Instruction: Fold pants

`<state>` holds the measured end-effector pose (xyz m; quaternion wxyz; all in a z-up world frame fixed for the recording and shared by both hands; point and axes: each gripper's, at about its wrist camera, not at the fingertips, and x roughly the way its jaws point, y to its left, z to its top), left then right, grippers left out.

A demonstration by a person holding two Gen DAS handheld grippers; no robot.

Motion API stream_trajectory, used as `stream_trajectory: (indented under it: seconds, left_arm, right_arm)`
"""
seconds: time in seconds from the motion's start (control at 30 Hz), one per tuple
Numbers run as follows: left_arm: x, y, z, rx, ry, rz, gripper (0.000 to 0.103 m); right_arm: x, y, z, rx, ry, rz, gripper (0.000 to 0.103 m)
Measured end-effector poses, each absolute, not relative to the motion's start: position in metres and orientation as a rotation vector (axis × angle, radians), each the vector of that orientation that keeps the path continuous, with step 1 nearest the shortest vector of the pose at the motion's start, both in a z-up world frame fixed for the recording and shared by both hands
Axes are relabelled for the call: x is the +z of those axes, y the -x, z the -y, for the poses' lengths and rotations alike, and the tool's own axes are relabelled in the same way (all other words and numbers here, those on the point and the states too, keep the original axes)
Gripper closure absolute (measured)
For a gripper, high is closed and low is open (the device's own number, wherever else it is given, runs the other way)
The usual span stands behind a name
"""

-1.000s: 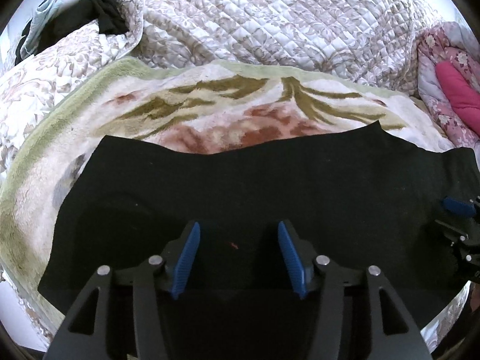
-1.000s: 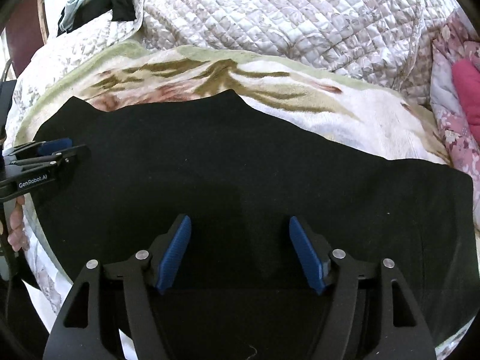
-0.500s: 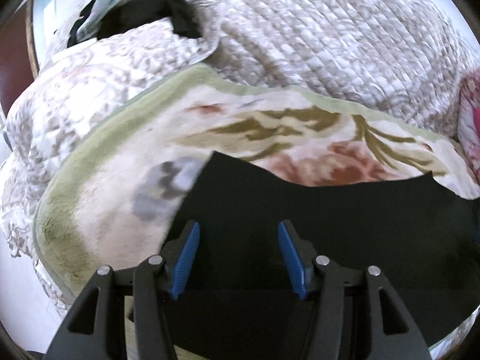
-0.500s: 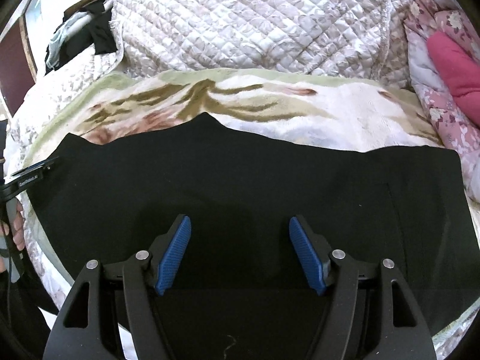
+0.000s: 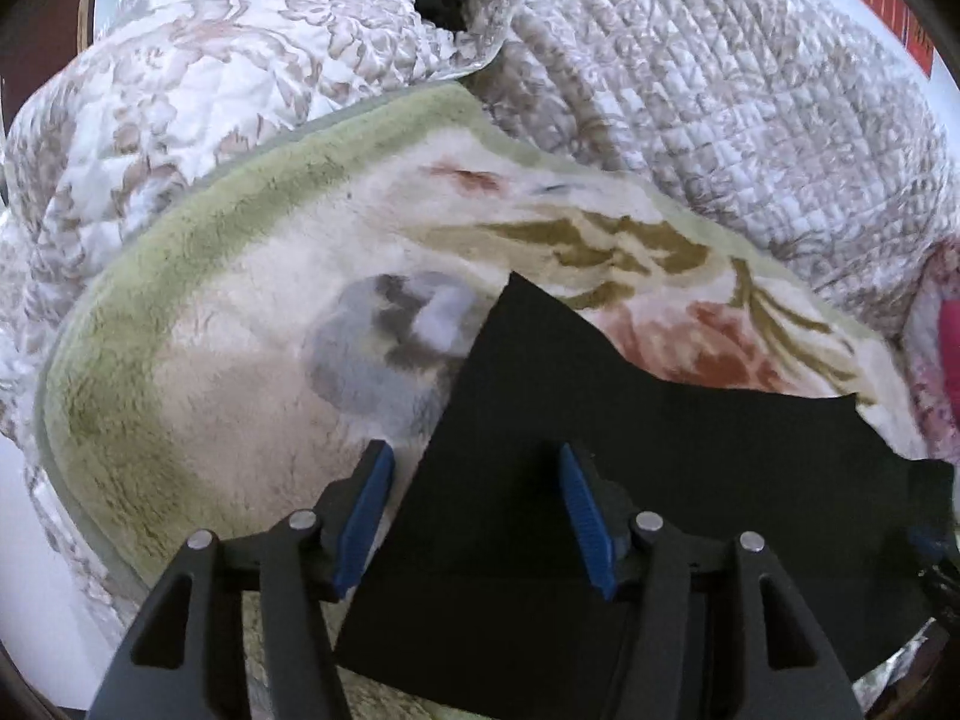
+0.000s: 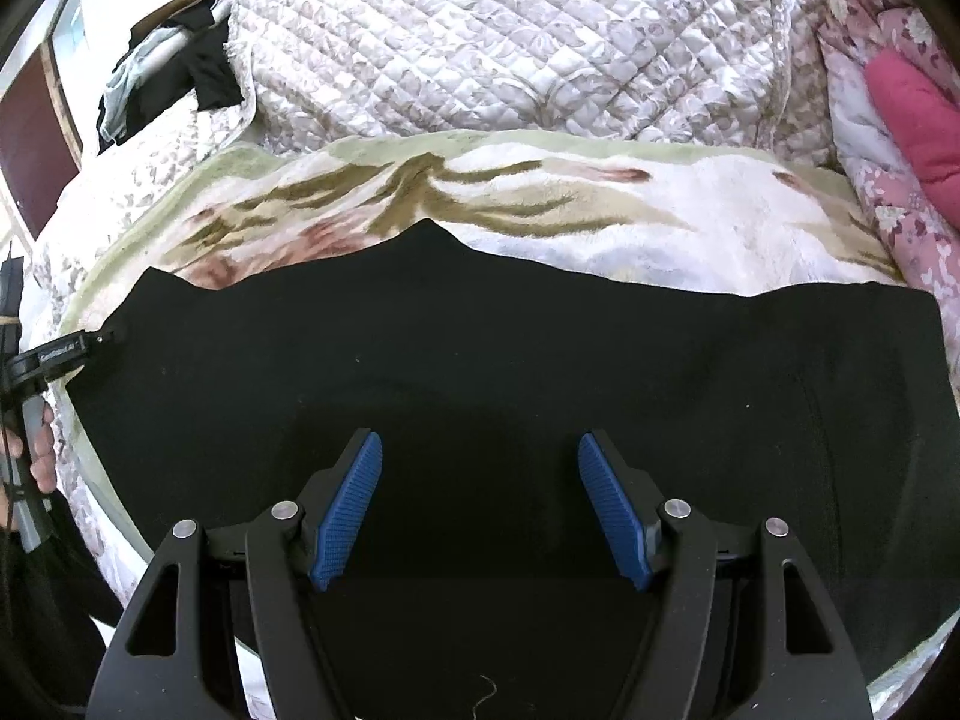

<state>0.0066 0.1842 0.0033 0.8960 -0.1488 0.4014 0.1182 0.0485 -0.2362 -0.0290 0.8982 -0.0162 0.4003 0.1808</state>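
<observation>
Black pants [image 6: 480,348] lie spread flat across a fluffy flowered blanket [image 6: 660,222] on a bed. My right gripper [image 6: 480,438] hovers open over the middle of the pants, with nothing between its blue pads. My left gripper [image 5: 474,462] is open over the left end of the pants [image 5: 690,450]. The cloth's slanted edge runs under the gap, with the left pad [image 5: 366,516] over bare blanket [image 5: 240,390]. In the right wrist view the left gripper [image 6: 72,351] shows at the far left by the pants' corner, held by a hand [image 6: 39,450].
A quilted bedspread [image 6: 510,42] is heaped behind the blanket. Pink flowered bedding [image 6: 912,108] lies at the right. A pile of dark and pale clothes [image 6: 168,78] sits at the back left. The bed's edge falls away at the lower left [image 5: 36,540].
My left gripper has slid left along the pants from near the middle to their left end, rolling as it went. The right gripper has stayed over the middle, only tilting a little.
</observation>
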Motion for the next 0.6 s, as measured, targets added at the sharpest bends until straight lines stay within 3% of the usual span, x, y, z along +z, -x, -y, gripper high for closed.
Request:
stream_trajectory:
  seconds: [0.2,0.5,0.53,0.6]
  left_arm:
    - [0.005,0.008,-0.193,0.152,0.405,-0.805,0.044]
    - [0.001,-0.006,-0.188,0.18,0.329,-0.84,0.042]
    - [0.003,-0.004,-0.189,0.172,0.337,-0.833,0.044]
    - [0.008,0.001,-0.19,0.147,0.361,-0.81,0.058]
  right_arm:
    - [-0.029,-0.048,0.233,0.383,0.037,-0.829,0.035]
    - [-0.029,-0.049,0.226,0.407,0.032,-0.834,0.035]
    - [-0.029,-0.049,0.226,0.408,0.029,-0.834,0.035]
    - [-0.029,-0.049,0.226,0.408,0.022,-0.833,0.035]
